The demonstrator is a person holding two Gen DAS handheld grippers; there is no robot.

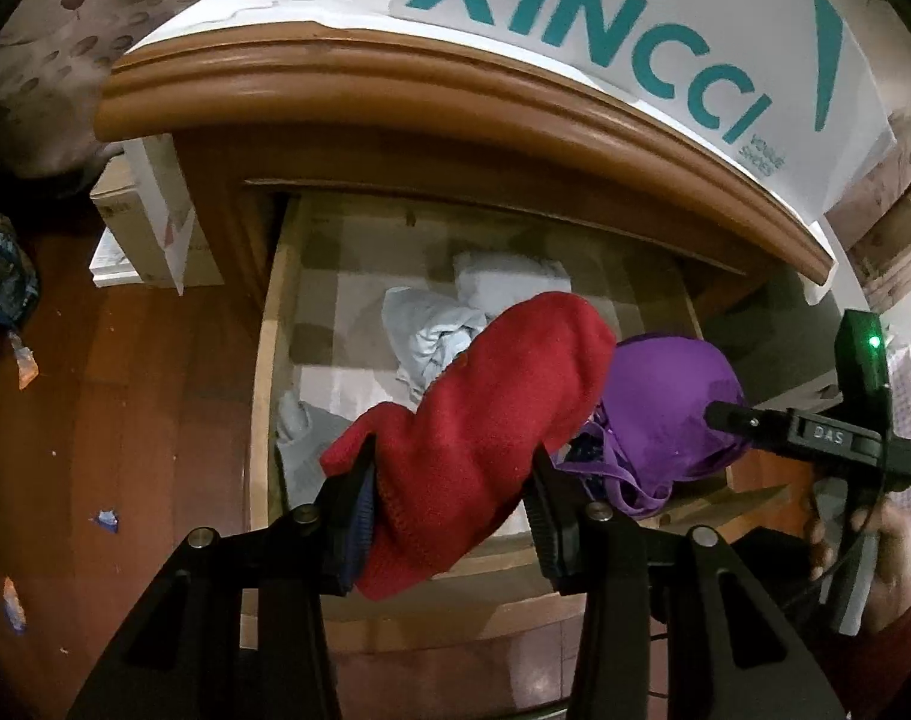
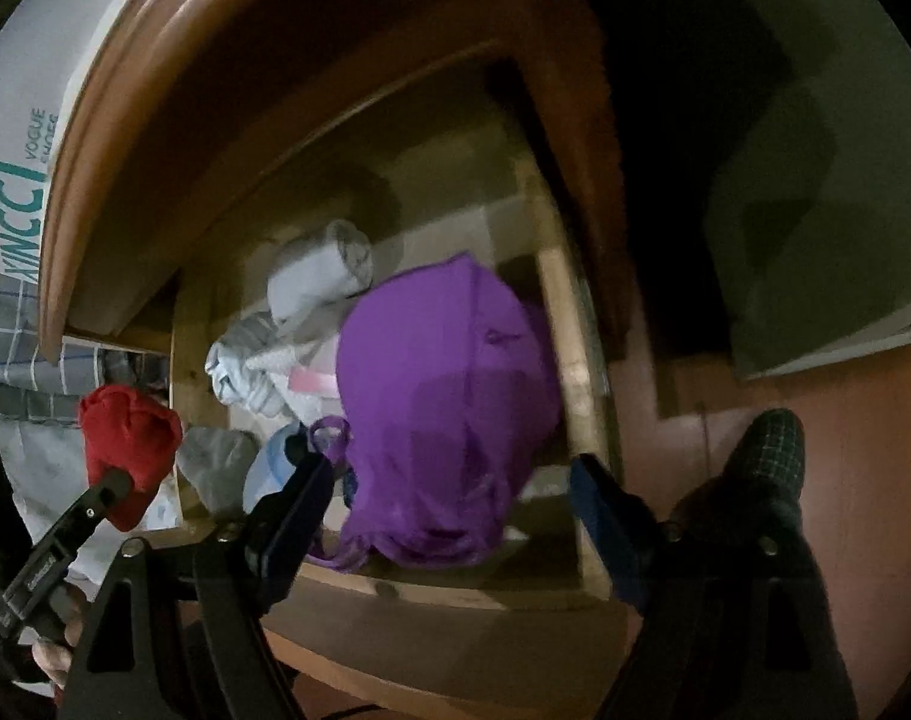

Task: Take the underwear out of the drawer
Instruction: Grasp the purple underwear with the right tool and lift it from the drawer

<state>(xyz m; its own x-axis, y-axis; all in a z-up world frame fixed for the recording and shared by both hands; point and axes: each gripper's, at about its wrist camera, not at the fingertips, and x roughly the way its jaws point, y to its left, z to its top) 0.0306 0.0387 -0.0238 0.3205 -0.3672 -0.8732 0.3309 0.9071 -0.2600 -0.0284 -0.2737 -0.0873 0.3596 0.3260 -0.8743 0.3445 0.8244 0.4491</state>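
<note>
Left gripper [image 1: 449, 516] is clamping a soft red garment [image 1: 485, 420] over the open drawer [image 1: 263, 396], while right gripper [image 2: 449, 510] is straddling the purple bra [image 2: 443, 408], jaws wide, unclamped; light, limp fabric, best pinched at a bunched fold.

drawer [image 1: 263, 396] open from above, cabinet top [image 1: 455, 90] overhanging its back, clothes crowding the middle

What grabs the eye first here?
The red garment, clamped in the left gripper above the open drawer. Next, the purple bra at the drawer's right side, between the right gripper's open jaws. Behind both, the teal-lettered white box on the cabinet top.
</note>
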